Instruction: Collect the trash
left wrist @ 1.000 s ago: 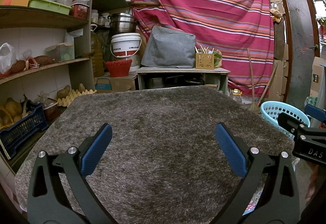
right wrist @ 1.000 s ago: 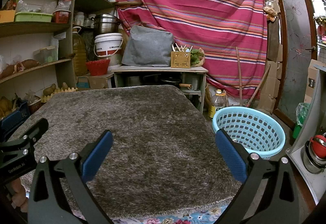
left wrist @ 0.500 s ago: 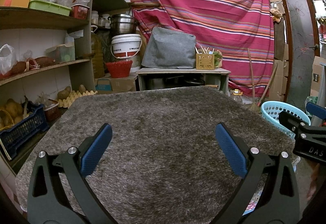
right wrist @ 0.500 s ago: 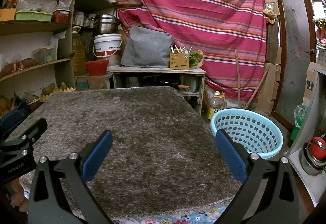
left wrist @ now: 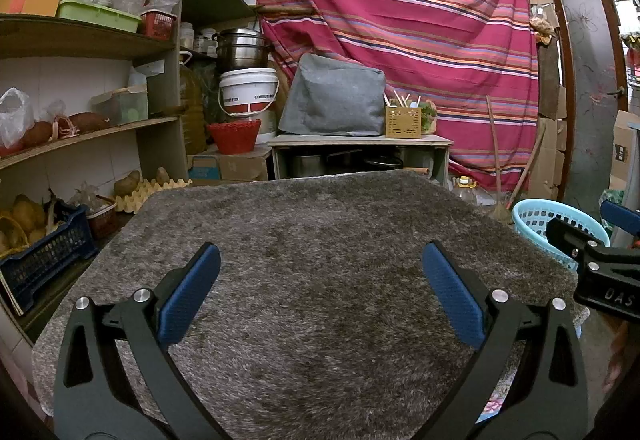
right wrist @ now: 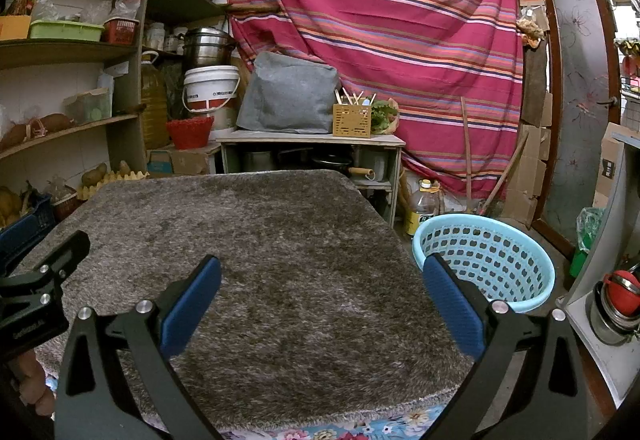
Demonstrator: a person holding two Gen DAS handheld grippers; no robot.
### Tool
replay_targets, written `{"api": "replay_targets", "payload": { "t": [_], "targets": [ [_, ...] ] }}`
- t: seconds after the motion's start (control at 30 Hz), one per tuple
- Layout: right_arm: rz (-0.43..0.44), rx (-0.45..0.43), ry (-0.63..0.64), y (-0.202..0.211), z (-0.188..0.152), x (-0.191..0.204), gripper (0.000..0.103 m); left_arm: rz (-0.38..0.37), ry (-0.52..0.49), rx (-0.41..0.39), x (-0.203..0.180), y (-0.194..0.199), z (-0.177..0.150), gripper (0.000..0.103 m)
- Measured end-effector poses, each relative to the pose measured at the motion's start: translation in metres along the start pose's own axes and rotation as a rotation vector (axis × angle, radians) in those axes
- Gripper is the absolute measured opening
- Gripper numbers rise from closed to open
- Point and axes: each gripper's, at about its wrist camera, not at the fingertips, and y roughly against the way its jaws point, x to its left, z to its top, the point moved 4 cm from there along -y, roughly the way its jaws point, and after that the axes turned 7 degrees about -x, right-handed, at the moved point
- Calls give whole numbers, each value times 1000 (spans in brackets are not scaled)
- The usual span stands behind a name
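Both wrist views look forward and slightly down from low over the near edge of the grey shaggy rug point(left wrist: 320, 260), facing the striped curtain point(left wrist: 400, 40). They share rug, shelves point(right wrist: 60, 48) and blue basket point(right wrist: 484, 260), nearer in the right view.

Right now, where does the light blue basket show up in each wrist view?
Left wrist: the light blue basket sits at the right edge, partly hidden by the right gripper.
Right wrist: the basket is lower right, beside the grey rug.
Shared landmark: the striped red cloth behind.
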Motion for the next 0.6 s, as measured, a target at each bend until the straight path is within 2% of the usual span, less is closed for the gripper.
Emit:
{"api": "replay_targets", "payload": {
  "t": [0.6],
  "targets": [
    [3,3,6,-2,3,-2,99,3,3,-1,6,1,2,98]
  ]
}}
